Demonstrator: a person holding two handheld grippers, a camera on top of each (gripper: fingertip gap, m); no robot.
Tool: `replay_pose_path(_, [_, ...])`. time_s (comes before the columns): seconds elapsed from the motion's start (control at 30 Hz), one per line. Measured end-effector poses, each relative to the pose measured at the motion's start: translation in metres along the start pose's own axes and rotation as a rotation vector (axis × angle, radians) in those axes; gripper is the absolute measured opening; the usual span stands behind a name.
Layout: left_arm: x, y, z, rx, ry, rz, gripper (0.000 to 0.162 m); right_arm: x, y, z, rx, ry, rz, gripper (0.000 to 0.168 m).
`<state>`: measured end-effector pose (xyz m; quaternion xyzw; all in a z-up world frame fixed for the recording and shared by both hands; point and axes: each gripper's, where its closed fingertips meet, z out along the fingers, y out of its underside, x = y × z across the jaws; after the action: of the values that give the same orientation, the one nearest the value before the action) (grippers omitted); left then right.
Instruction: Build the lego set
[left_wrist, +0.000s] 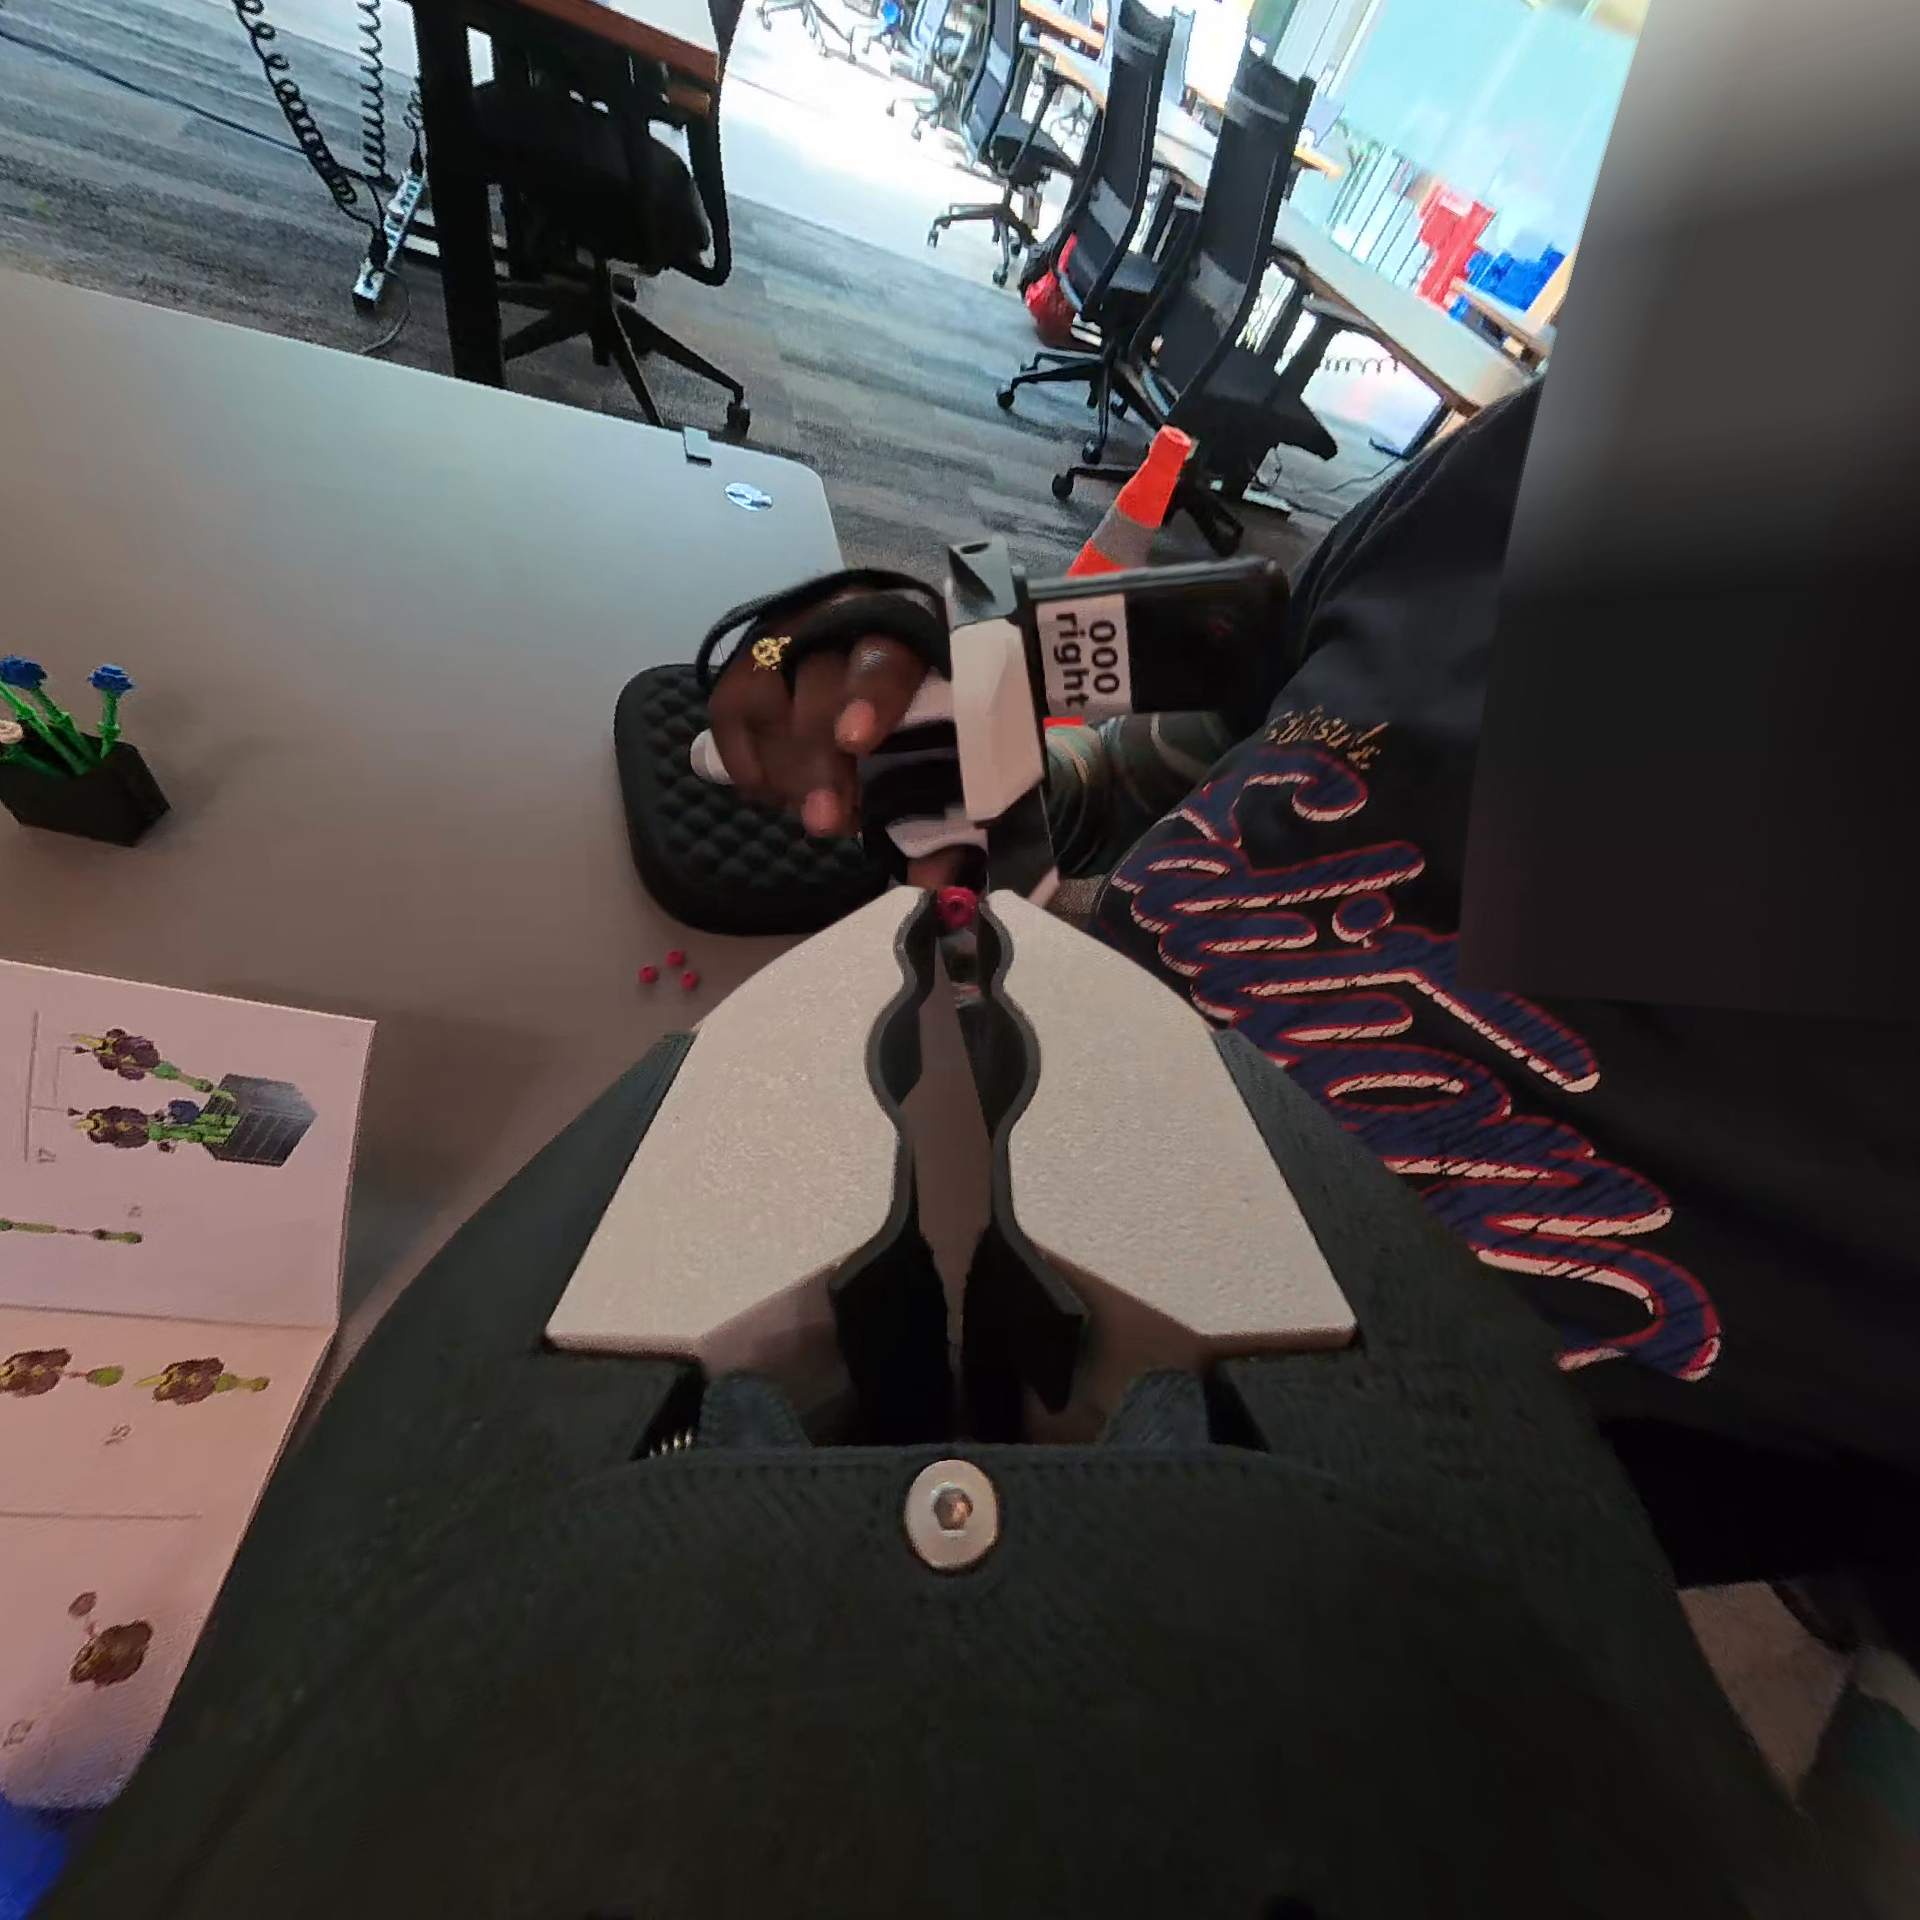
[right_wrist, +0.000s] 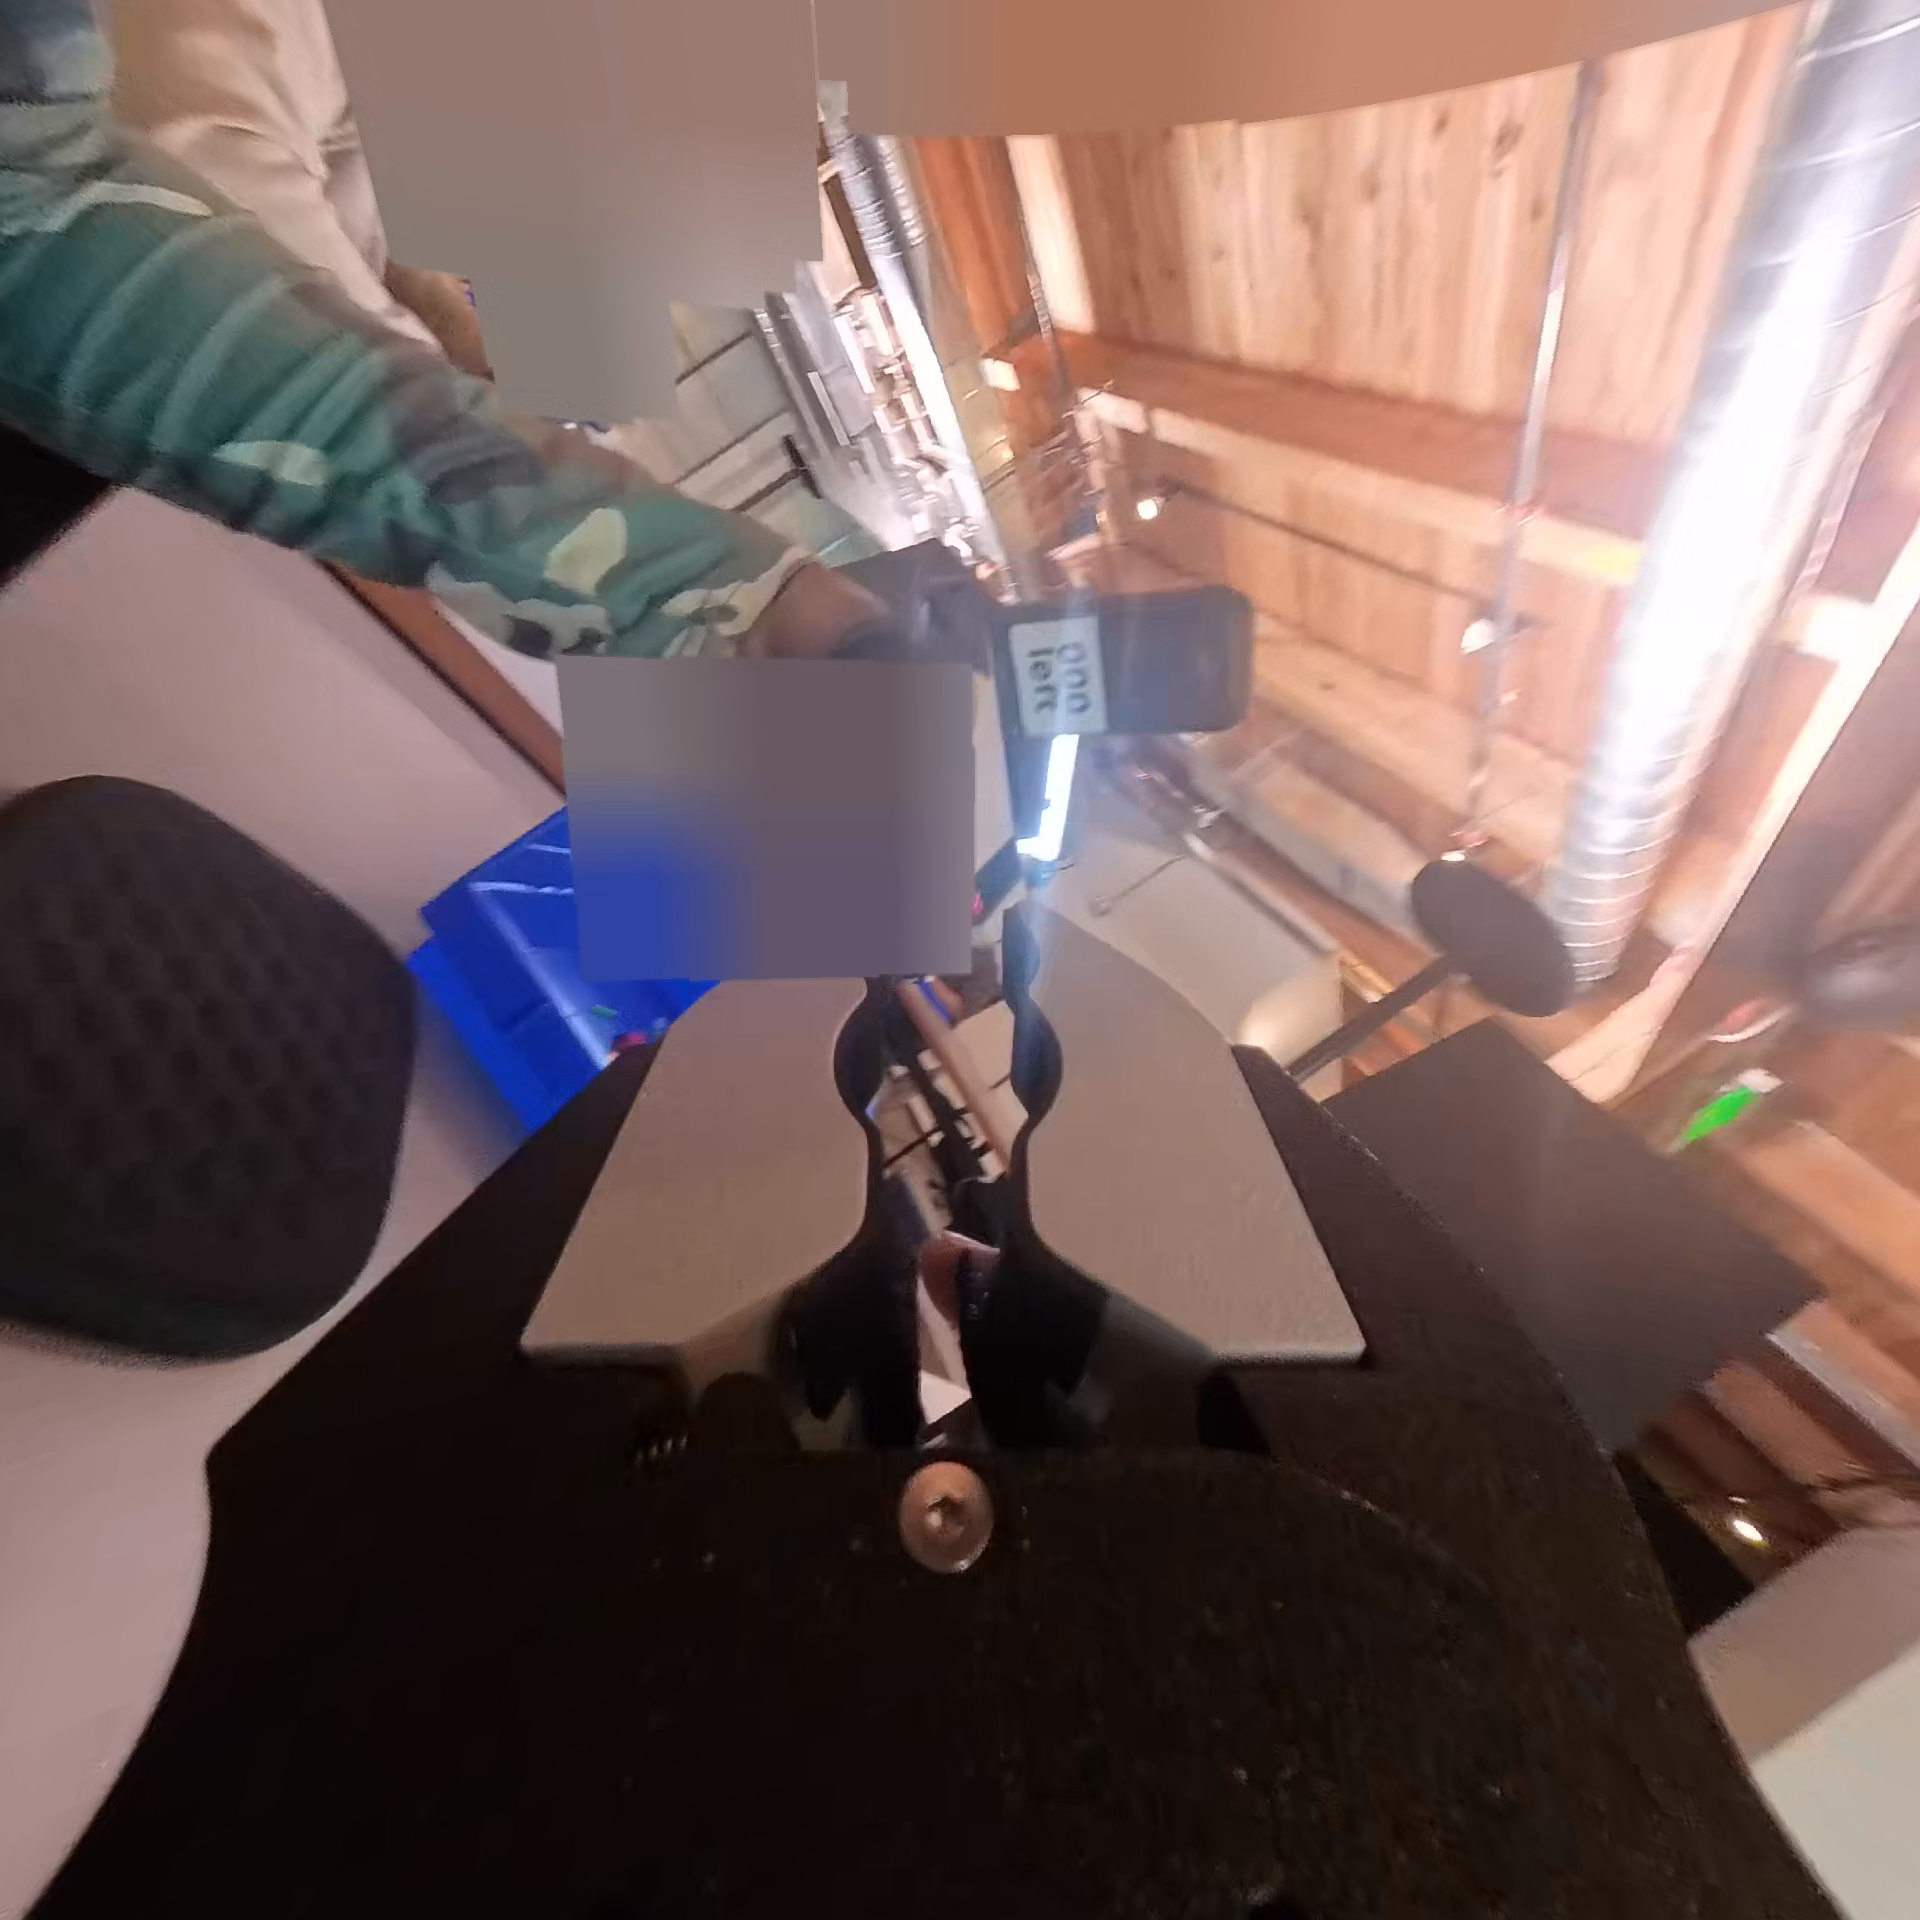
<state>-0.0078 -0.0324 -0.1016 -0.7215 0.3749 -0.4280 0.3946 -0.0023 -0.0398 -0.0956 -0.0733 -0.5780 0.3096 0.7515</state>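
Directly ahead of the left hand-held gripper (left_wrist: 954, 920), at its very tip, sits a small red round piece (left_wrist: 954, 907), the part on which the coming move appears to turn. The two pale fingers (left_wrist: 800, 1122) are drawn nearly together, with only a thin gap at the tip; a slim, dark stem-like part seems to run back along that gap, so the long axis of the held part lies in line with the fingers, but whether the fingers truly clamp it cannot be told with certainty. The right hand-held gripper (left_wrist: 971, 847), held by a hand (left_wrist: 790, 727), comes down from above and beyond, its tip just beside the red piece; contact between them cannot be confirmed. In the right wrist view, the right hand-held gripper (right_wrist: 940, 987) shows its fingers (right_wrist: 1132, 1143) close together with a narrow gap, and a mosaic patch hides the left tip, so its state cannot be told. Both tips are equally near the red piece, which lies between them, raised above the table (left_wrist: 364, 582). Three loose red pieces (left_wrist: 668, 971) rest on the table, below and to the left of the tips, near a black quilted pad (left_wrist: 717, 831). Farther left stand the blue flowers in a black pot (left_wrist: 73, 758), well apart, and an open instruction booklet (left_wrist: 156, 1247).
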Motion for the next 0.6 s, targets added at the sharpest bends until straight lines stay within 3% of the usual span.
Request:
replay_pose_path(0.17, [0.002, -0.007, 0.006, 0.066, 0.037, -0.028, 0.007, 0.006, 0.002, 0.01, -0.018, 0.051, -0.034, 0.019])
replay_pose_path(0.27, [0.003, -0.007, 0.009, 0.066, 0.044, -0.025, 0.007, 0.009, 0.002, 0.01, -0.014, 0.065, -0.029, 0.008])
replay_pose_path(0.4, [0.002, -0.009, 0.01, 0.082, 0.041, -0.01, 0.008, 0.012, 0.003, 0.008, 0.009, 0.062, 0.098, 0.007])
replay_pose_path(0.47, [-0.002, -0.012, 0.009, 0.106, -0.013, 0.084, 0.016, 0.018, 0.007, 0.006, 0.068, 0.042, 0.393, 0.007])
replay_pose_path(0.6, [-0.017, -0.017, 0.001, 0.137, -0.313, 0.53, 0.026, 0.026, 0.018, -0.002, 0.337, -0.202, 1.479, 0.007])
